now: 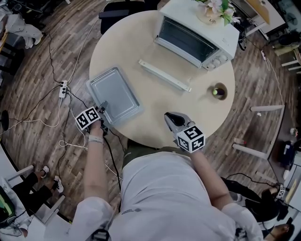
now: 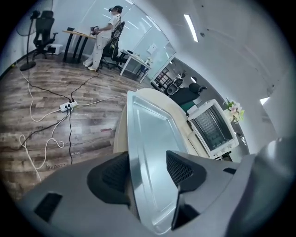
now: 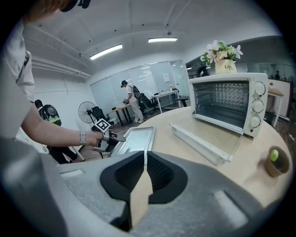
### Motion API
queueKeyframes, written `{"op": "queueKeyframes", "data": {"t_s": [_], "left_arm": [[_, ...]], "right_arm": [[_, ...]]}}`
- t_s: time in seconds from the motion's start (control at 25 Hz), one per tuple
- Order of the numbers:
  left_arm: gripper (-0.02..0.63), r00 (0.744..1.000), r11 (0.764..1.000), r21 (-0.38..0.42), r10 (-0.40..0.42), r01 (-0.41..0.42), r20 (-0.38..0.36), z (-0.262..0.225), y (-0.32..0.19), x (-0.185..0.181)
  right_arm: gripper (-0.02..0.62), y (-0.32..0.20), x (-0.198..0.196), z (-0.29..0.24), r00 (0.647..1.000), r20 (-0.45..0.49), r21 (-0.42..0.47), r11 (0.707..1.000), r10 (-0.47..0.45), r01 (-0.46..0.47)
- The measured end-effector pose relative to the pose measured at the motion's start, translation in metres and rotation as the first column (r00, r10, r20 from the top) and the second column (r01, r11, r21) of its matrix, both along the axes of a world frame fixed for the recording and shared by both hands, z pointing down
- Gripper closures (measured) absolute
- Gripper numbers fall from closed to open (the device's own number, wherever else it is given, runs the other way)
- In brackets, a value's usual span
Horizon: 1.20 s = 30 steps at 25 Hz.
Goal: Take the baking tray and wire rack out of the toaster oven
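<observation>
The silver baking tray [image 1: 114,95] lies flat on the left part of the round table [image 1: 141,120], clear of the oven. My left gripper [image 1: 103,109] is at the tray's near edge, and in the left gripper view [image 2: 148,169] its jaws stand apart on either side of the tray's rim [image 2: 148,134], open. The white toaster oven [image 1: 195,37] stands at the far side with its glass door [image 1: 164,75] folded down. A wire grid [image 2: 213,127] shows inside it. My right gripper [image 1: 170,117] hovers over the table's near edge, shut and empty [image 3: 145,162].
A small brown cup [image 1: 218,92] sits at the table's right. A pot of flowers [image 1: 214,12] stands on the oven. Cables and a power strip [image 1: 62,88] lie on the wooden floor to the left. A person [image 2: 104,37] stands far off.
</observation>
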<state>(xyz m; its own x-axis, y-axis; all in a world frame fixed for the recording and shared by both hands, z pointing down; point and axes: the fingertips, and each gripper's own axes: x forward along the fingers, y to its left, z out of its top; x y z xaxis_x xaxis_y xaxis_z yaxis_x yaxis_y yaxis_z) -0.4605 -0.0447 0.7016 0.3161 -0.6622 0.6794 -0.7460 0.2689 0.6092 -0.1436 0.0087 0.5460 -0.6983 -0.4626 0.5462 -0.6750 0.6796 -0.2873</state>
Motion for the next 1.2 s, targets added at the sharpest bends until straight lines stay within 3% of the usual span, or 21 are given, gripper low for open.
{"op": "queueKeyframes", "data": {"t_s": [0.16,0.24,0.68,1.2], "left_arm": [[0.357,0.995,1.000,0.004,0.011,-0.012,0.097,-0.003,0.003,-0.010],[0.353,0.994,1.000,0.007,0.017,-0.017,0.108,-0.005,0.004,-0.012],[0.351,0.997,0.996,0.079,-0.053,0.049,0.048,-0.041,0.017,0.006],[0.351,0.999,0.990,0.135,-0.021,0.025,-0.036,-0.076,0.015,0.099]], "right_arm": [[0.575,0.002,-0.004,0.000,1.000,0.000,-0.001,1.000,-0.012,0.012],[0.575,0.002,-0.003,0.000,1.000,-0.003,-0.003,1.000,-0.015,0.015],[0.575,0.002,0.008,-0.004,1.000,0.020,-0.003,1.000,-0.012,0.012],[0.575,-0.014,0.067,-0.016,0.998,0.055,0.011,1.000,-0.003,0.002]]}}
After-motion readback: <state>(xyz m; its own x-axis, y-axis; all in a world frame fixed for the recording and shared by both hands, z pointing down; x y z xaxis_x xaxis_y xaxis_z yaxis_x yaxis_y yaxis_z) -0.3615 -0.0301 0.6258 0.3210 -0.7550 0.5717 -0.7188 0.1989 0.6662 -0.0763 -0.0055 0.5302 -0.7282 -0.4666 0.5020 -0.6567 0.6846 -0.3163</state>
